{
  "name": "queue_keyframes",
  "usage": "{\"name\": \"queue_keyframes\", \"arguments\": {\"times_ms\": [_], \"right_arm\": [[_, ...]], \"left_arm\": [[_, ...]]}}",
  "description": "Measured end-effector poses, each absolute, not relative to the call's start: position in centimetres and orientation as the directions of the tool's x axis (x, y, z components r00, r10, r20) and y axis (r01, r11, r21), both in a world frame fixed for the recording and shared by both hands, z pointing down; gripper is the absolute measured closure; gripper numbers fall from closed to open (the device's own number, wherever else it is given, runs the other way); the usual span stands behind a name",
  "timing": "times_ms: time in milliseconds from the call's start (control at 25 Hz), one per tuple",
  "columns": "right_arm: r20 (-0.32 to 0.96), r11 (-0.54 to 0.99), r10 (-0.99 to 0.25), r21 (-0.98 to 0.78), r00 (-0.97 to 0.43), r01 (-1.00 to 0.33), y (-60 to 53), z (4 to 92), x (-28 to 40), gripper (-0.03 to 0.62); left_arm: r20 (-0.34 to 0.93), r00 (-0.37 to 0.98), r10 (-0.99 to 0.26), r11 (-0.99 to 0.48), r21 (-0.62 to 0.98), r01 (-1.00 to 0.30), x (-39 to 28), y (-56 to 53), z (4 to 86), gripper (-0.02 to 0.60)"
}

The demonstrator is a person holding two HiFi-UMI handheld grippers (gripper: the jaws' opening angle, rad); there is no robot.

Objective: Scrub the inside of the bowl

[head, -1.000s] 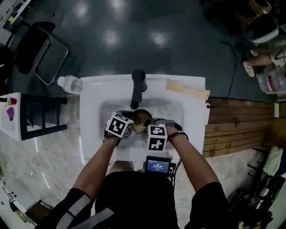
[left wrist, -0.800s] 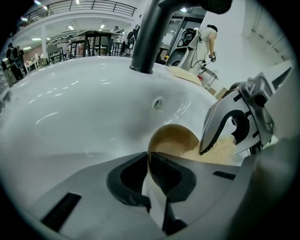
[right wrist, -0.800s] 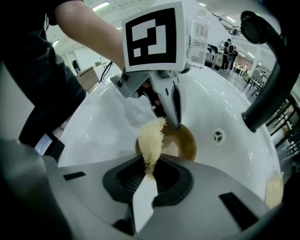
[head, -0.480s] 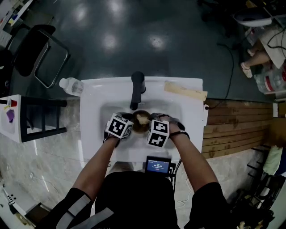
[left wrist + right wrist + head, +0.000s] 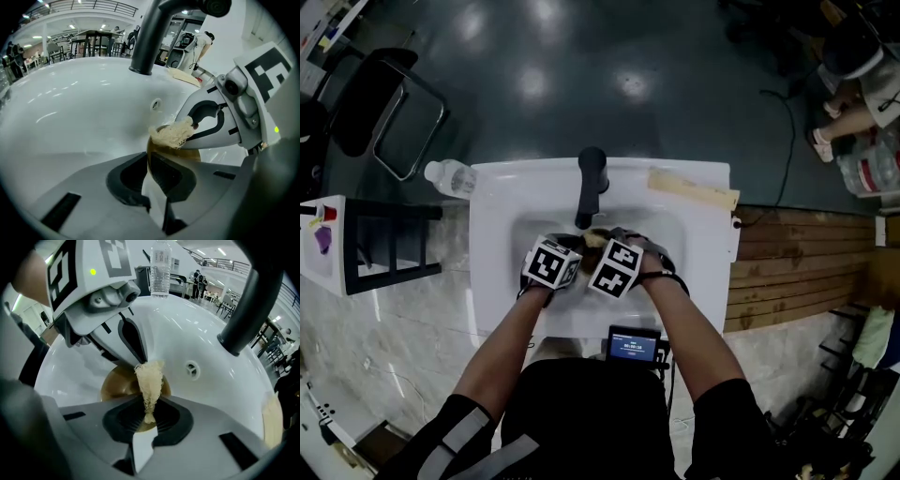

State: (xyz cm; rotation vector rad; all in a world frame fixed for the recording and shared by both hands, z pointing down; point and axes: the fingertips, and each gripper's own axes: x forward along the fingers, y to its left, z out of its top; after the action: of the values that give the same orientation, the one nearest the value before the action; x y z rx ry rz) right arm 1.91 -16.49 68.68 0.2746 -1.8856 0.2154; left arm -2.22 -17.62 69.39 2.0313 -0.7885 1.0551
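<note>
Brown bowl [image 5: 115,383] in the white sink [image 5: 502,202] before the black faucet [image 5: 591,183], left gripper [image 5: 149,161] clamped on its rim, right gripper [image 5: 149,417] pinching a pale fibrous scrubber [image 5: 150,380] over it, contact unclear, bowl mostly hidden beneath both from overhead.

Big open lab/demo hall: standalone white sink [image 5: 487,234] on glossy dk floor [image 5: 581,47], mezzanine rail [image 5: 93,5], worktables [image 5: 91,35] behind.

Brown bowl [image 5: 115,381] with scrubber [image 5: 150,380] in sink [image 5: 201,329]
</note>
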Motion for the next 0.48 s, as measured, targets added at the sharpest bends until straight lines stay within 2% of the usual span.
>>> {"name": "queue_keyframes", "arguments": {"times_ms": [360,480], "right_arm": [[0.953,0.964,-0.017,-0.065,-0.302,-0.259,-15.0,69.9,0.6,0.554],[0.96,0.982,-0.013,-0.04,-0.279,-0.185,-14.5,69.9,0.6,0.554]], "left_arm": [[0.84,0.508,-0.192,-0.515,0.354,-0.781,-2.3,-17.8,69.6,0.557],[0.843,0.499,-0.201,-0.495,0.352,-0.794,-2.4,-17.9,69.7,0.557]]}}
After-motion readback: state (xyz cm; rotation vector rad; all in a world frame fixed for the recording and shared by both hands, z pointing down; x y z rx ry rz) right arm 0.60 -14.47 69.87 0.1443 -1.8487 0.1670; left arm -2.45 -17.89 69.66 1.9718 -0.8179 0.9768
